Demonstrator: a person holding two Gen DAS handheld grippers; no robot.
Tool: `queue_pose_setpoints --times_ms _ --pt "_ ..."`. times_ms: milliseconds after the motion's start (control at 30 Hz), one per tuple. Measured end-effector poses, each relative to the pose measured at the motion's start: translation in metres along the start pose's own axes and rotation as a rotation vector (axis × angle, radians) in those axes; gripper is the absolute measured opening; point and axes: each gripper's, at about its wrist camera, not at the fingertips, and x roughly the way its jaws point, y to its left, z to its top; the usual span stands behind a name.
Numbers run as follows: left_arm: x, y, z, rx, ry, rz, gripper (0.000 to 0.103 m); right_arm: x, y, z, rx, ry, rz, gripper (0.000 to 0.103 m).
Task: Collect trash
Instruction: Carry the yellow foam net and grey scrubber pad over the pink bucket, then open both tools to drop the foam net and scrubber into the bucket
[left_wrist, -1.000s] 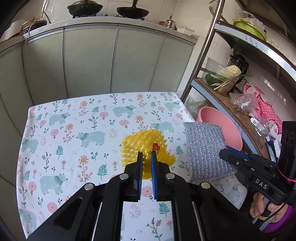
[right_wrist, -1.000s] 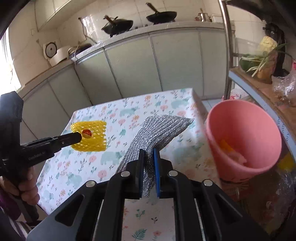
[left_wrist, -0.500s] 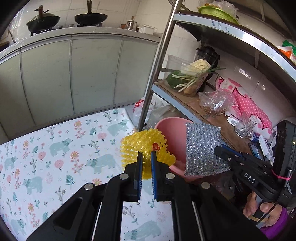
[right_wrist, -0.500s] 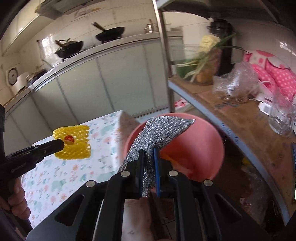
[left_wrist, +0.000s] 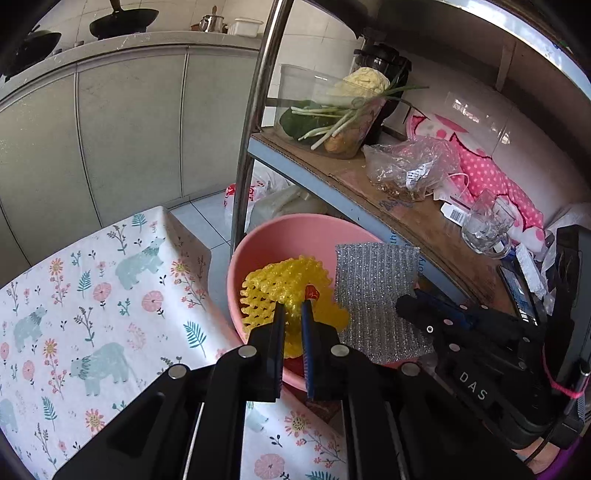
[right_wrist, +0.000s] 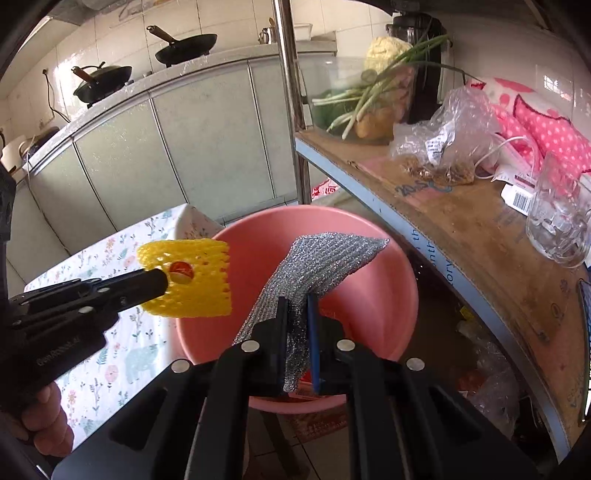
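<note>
**Both grippers loaded, held over the pink basin**

While the view is taken from the left edge inward, the first item is the table (left_wrist: 92, 288), covered in a white cloth printed with bears and flowers; its far corner ends just beside the pink basin (left_wrist: 258, 243), which sits lower, off the table's edge.

Left gripper (left_wrist: 291, 317): jaws clenched on the yellow foam net (left_wrist: 280, 288), a mesh fruit sleeve with a small red sticker on it. In the left wrist view the net hangs in front of the basin's opening. In the right wrist view the same net (right_wrist: 195, 280) is seen at the basin's left rim, partly over the table corner, clamped at its left side by the left gripper (right_wrist: 162, 282). A hand (right_wrist: 48, 424) holds that gripper's handle at lower left.

Right gripper (right_wrist: 297, 314): jaws clenched on the silver mesh cloth (right_wrist: 325, 262), a glittery scouring-type sheet. It stands up and away from the jaws, over the open basin (right_wrist: 369, 295). In the left wrist view the cloth (left_wrist: 373, 291) is just beside the net, to its right, held from the right side by the right gripper (left_wrist: 402, 304).

Basin contents: mostly hidden behind the held items; cannot tell.

Right of the basin: a metal post (left_wrist: 255, 122) and a wooden shelf (right_wrist: 461, 236) carrying a bowl of vegetables (left_wrist: 343, 110), a clear plastic bag (right_wrist: 447, 140) and a glass mug (right_wrist: 557, 225).
</note>
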Motion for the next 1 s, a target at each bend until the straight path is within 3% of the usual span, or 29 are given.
queue_pose_setpoints --times_ms 267,467,700,1000 --pt "0.029 0.0 -0.003 0.009 0.044 0.0 0.008 0.015 0.001 0.0 -0.04 0.026 -0.028 0.011" --pt "0.036 -0.001 -0.004 0.001 0.059 0.005 0.018 0.025 0.0 -0.002 -0.039 0.073 -0.038 0.015" --pt "0.025 -0.005 -0.001 0.012 0.03 0.012 0.031 0.02 0.0 -0.002 -0.05 0.062 -0.05 0.029" --pt "0.001 -0.015 0.001 0.028 -0.01 0.035 0.034 0.001 0.002 -0.005 -0.038 0.033 -0.036 0.03"
